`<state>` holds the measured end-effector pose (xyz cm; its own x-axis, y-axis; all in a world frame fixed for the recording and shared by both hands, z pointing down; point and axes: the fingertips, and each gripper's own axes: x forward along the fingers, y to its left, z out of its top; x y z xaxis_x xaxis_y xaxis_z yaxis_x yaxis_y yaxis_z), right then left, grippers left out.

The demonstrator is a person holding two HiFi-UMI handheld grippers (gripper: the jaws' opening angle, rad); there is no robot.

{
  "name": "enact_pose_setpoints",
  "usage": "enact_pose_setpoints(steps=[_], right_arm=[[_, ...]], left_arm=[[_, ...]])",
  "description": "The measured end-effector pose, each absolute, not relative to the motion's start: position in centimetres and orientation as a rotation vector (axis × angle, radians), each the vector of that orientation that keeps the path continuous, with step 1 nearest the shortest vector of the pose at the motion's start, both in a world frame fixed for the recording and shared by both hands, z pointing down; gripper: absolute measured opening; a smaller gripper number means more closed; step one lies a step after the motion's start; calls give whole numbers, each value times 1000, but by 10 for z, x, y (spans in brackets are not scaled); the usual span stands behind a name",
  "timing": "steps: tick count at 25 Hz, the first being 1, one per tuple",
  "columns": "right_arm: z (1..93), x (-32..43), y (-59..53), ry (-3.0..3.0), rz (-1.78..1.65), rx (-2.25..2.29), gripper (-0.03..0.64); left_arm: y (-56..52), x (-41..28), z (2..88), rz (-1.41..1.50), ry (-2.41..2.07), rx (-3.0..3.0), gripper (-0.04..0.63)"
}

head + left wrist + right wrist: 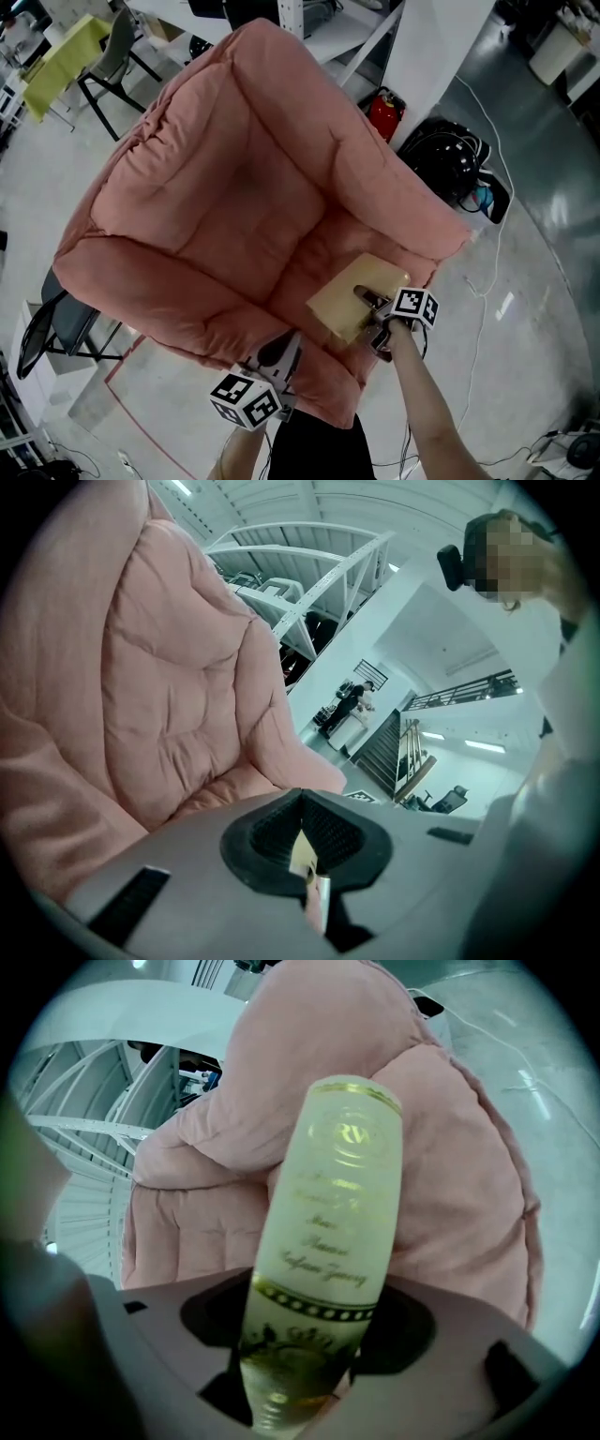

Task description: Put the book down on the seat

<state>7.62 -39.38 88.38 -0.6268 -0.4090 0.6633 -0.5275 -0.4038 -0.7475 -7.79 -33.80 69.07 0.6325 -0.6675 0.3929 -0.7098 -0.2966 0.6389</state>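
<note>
A cream book (354,296) with gold lettering lies flat on the right side of the pink armchair's seat (246,217), against the right armrest (427,220). My right gripper (371,313) reaches over the book's near edge. In the right gripper view the book's spine (330,1213) runs up between the jaws of that gripper (300,1377), and dark gaps show on both sides of it, so the jaws stand open. My left gripper (277,360) hovers at the seat's front edge; its jaws (310,883) look shut with nothing held.
A red fire extinguisher (384,112) and a black bundle of gear (452,161) stand behind the armchair on the right. A black chair (114,58) and a yellow-green table (62,62) are at the far left. A cable (487,274) trails over the grey floor.
</note>
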Motion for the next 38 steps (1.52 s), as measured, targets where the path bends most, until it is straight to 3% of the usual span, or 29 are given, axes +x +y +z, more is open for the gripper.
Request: enact_pose_setpoints(steps=[7,20,38], right_arm=[[878,97,-373,-1606,2131,1368,342],[862,122,-320,-1587,2123,1404,342],[757,81,-294,-1921,2090,1288,339]], left_arm=[[-330,-66,685,74,-1064,2040,9],[-308,-40,669,73,-1041,2079,9],[-274,-30,617,92,-1053,2119,9]])
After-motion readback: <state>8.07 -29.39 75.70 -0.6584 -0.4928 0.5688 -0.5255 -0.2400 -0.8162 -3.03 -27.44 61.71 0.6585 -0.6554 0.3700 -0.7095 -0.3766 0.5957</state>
